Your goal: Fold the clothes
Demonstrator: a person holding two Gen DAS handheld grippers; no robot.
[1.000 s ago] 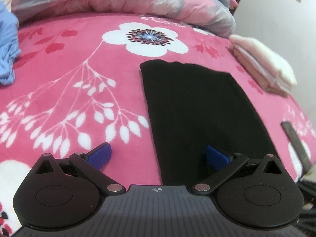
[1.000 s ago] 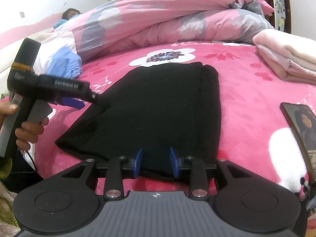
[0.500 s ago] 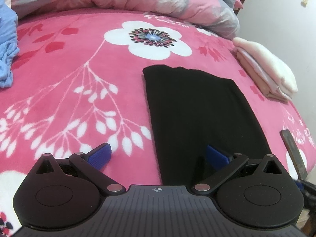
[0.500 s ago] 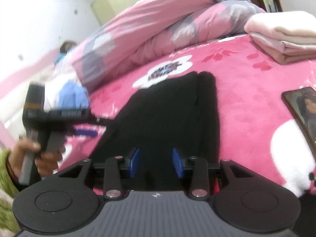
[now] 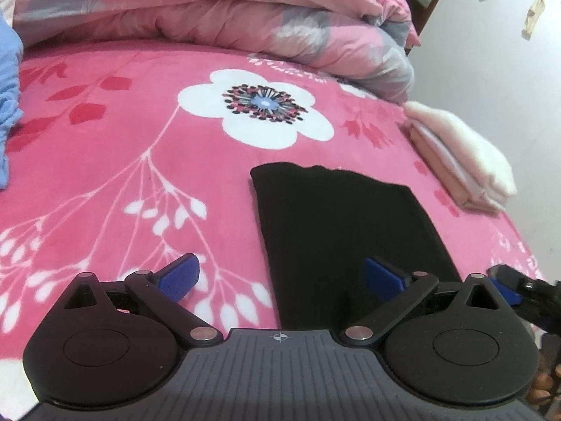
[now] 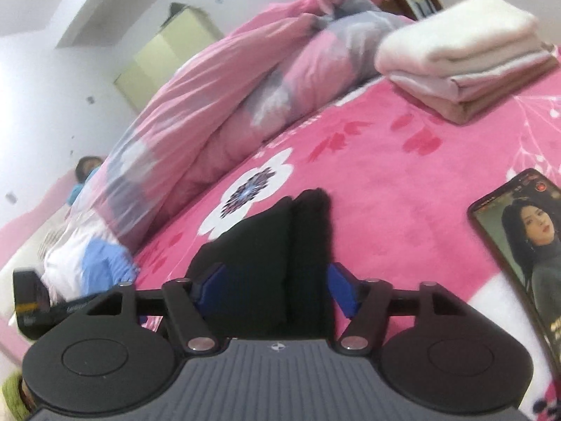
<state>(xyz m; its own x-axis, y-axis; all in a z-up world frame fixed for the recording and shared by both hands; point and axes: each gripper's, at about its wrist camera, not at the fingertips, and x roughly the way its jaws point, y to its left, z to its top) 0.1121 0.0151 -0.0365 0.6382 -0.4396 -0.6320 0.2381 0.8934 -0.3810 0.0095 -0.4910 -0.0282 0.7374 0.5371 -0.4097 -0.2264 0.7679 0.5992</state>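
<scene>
A pink bedspread printed with white flowers and leaf sprays is filling both views, with a rumpled pink-and-grey duvet heaped along its far edge and a pale wall rising to the right. The black garment, folded into a long narrow strip, is lying flat on the bedspread, running from the near edge toward the big white flower.

In the left wrist view the left gripper is hovering with its blue fingertips spread wide, gripping nothing; one tip is sitting over bare bedspread and the other over the garment's near end. A folded stack of pale towels is resting to the right of the garment, and blue cloth is bunching at the far left. The tip of the right gripper is poking in at the right edge.

The right wrist view (tilted and somewhat blurred) is showing the right gripper with its fingers parted about halfway on either side of the garment's near end; whether they are touching the cloth I cannot tell. Only this view is taking in a phone lying screen-up on the right, a yellowish cupboard door against the far wall, and a person lying at the far left beyond the duvet.
</scene>
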